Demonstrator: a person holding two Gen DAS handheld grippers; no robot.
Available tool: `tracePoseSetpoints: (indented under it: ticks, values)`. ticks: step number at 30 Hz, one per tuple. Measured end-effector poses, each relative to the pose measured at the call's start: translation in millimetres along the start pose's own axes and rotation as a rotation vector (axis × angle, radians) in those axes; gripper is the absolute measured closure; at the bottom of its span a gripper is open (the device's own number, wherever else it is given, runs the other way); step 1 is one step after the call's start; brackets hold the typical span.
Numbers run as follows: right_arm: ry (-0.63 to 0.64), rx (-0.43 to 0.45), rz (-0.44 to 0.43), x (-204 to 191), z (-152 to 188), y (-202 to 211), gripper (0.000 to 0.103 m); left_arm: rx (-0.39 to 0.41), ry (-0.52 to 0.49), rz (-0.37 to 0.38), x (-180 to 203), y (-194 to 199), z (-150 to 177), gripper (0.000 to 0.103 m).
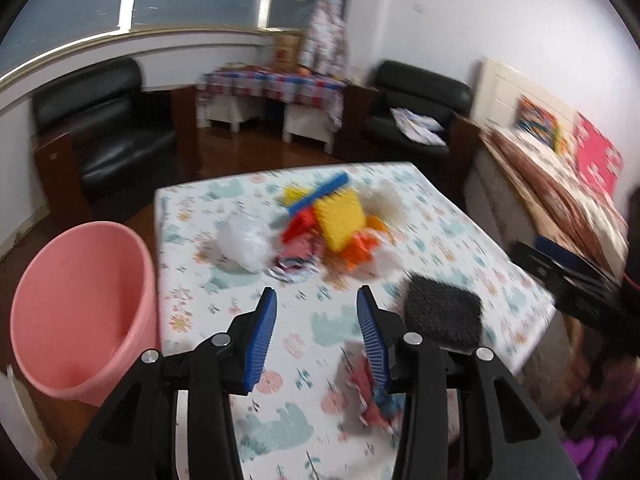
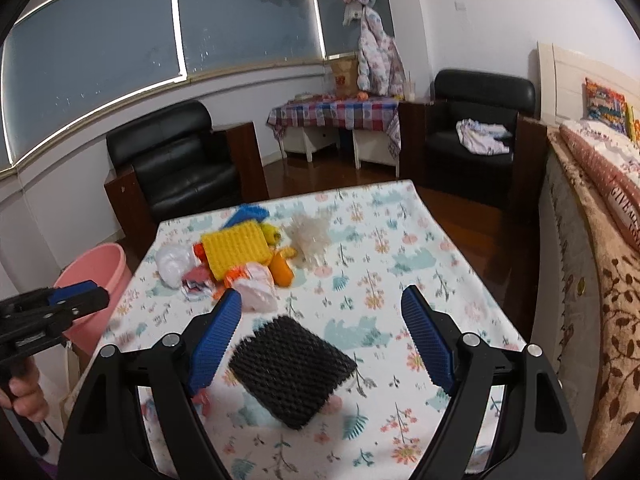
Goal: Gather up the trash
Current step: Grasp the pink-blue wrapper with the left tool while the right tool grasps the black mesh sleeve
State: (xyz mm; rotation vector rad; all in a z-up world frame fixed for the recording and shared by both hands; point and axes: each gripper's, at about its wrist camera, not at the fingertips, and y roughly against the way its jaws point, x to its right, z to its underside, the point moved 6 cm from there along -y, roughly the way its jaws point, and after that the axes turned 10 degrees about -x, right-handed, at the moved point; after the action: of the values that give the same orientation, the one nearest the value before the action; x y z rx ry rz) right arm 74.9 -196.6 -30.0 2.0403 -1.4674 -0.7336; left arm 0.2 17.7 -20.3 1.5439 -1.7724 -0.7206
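Directly below right hand-held gripper (image 2: pixel 322 316): black mesh pad (image 2: pixel 292 372).

"GIVE ALL" in white capitals on a reddish cushion (image 2: pixel 618 204), remaining letters cut off

A white-walled room with a dark polished wood floor (image 2: pixel 452 204). Wide frosted windows (image 2: pixel 120 40) curve from nine to twelve o'clock. Two black leather armchairs (image 2: pixel 180 164) (image 2: pixel 476 120) flank a small checked-cloth side table (image 2: pixel 336 114) at twelve o'clock. A bed (image 2: pixel 592 216) lies at three o'clock.
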Motion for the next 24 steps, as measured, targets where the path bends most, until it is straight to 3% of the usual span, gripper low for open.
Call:
tracePoseSetpoints:
  ticks: [6, 10, 19, 21, 22, 24]
  values:
    - [-0.015, -0.079, -0.015, 13, 16, -12, 0.02, -0.099, -0.095, 0.182, 32, 0, 19, 0.057]
    - [-0.04, -0.112, -0.038, 19, 25, -17, 0.02, -0.148, -0.138, 0.245, 52, -7, 28, 0.057]
    - [-0.051, -0.15, -0.07, 21, 38, -19, 0.02, -0.313, -0.145, 0.189, 63, -52, 41, 0.057]
    - [-0.05, -0.16, -0.076, 20, 39, -20, 0.02, -0.363, -0.138, 0.157, 60, -63, 47, 0.063]
    - [-0.047, -0.167, -0.079, 20, 39, -21, 0.02, -0.386, -0.125, 0.151, 57, -68, 50, 0.072]
    - [-0.043, -0.177, -0.086, 19, 40, -23, 0.02, -0.391, -0.09, 0.186, 53, -70, 53, 0.077]
